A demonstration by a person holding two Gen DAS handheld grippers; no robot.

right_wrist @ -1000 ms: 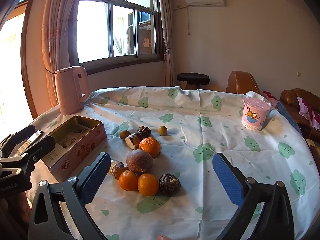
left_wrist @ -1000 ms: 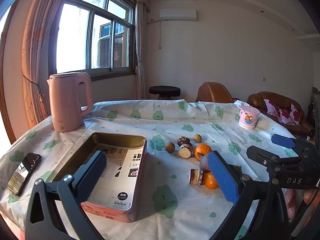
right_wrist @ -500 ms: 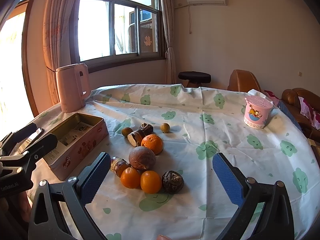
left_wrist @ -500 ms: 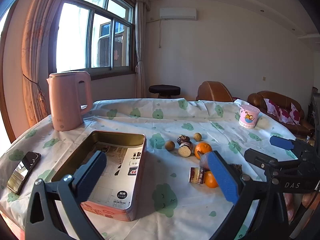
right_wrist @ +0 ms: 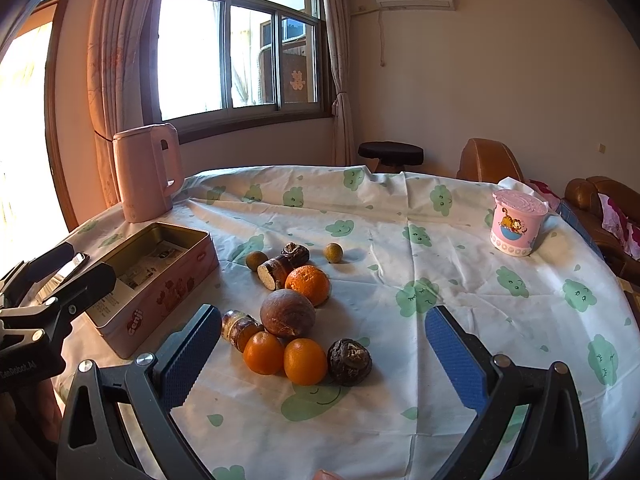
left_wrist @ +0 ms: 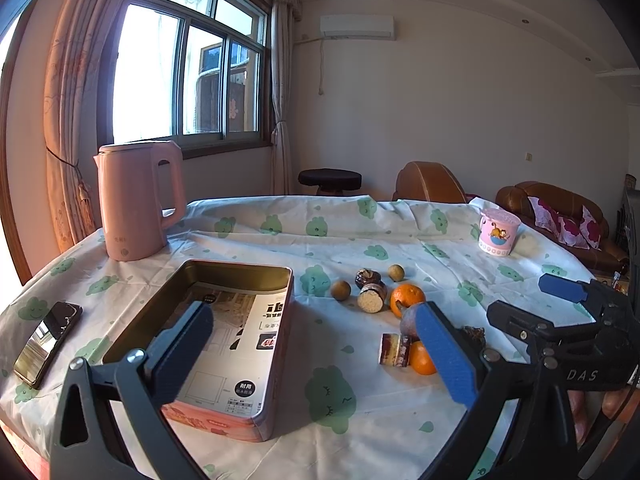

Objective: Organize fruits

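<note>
The left gripper (left_wrist: 316, 350) hangs above the cloth-covered desk (left_wrist: 360, 240), blue-padded jaws spread wide and empty. The right gripper (right_wrist: 322, 354) — also gaping, nothing between its pads — hovers just beside it over the desk.

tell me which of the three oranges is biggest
The orange farthest from the right gripper, beside the cut brown roll; the other two are small ones side by side.
</note>
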